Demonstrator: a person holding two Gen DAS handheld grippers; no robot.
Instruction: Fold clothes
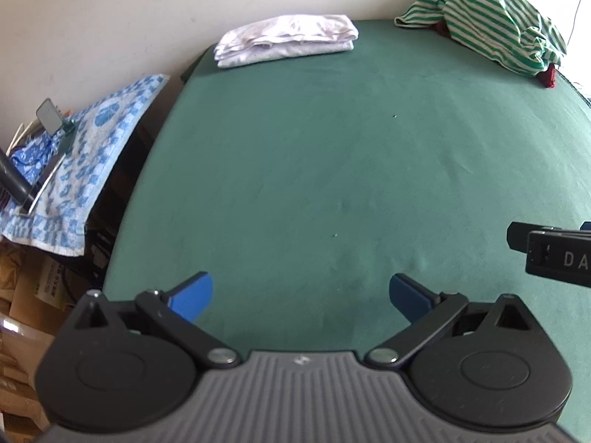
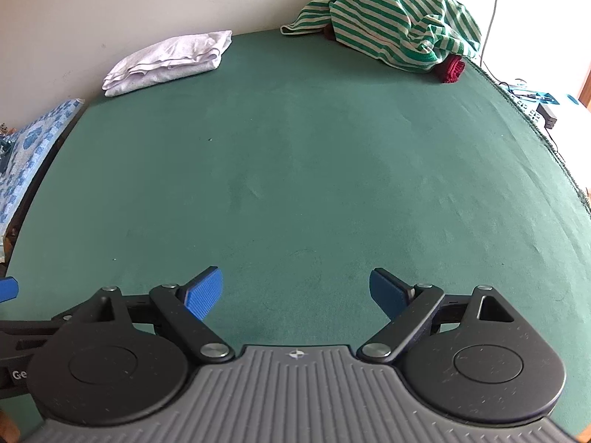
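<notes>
So both grippers are just hanging low over the near edge of the green table cover (image 2: 295, 170), side by side; the left gripper (image 1: 301, 297) has its blue pads spread wide with nothing but green cloth between them; same story for the right gripper (image 2: 295, 291), jaws wide apart and holding nothing. You can catch a bit of each one in the other's camera, black housing poking in at the frame edge.

The clothes are all way at the back by the white wall (image 1: 110, 7); there's a folded white garment (image 1: 288, 38) sitting neatly at the far left corner of the table, flat and squared off; over at the far right there's a crumpled green-and-white striped shirt (image 2: 399, 26) heaped up in a mound, with something dark red (image 2: 452, 68) peeking out from under its right side, can't tell what it is. The two piles are well apart from each other and from the grippers; the whole middle of the table is bare.

Off to the left, beside the table, there's a blue-and-white patterned cloth (image 1: 92, 147) draped over something lower.
</notes>
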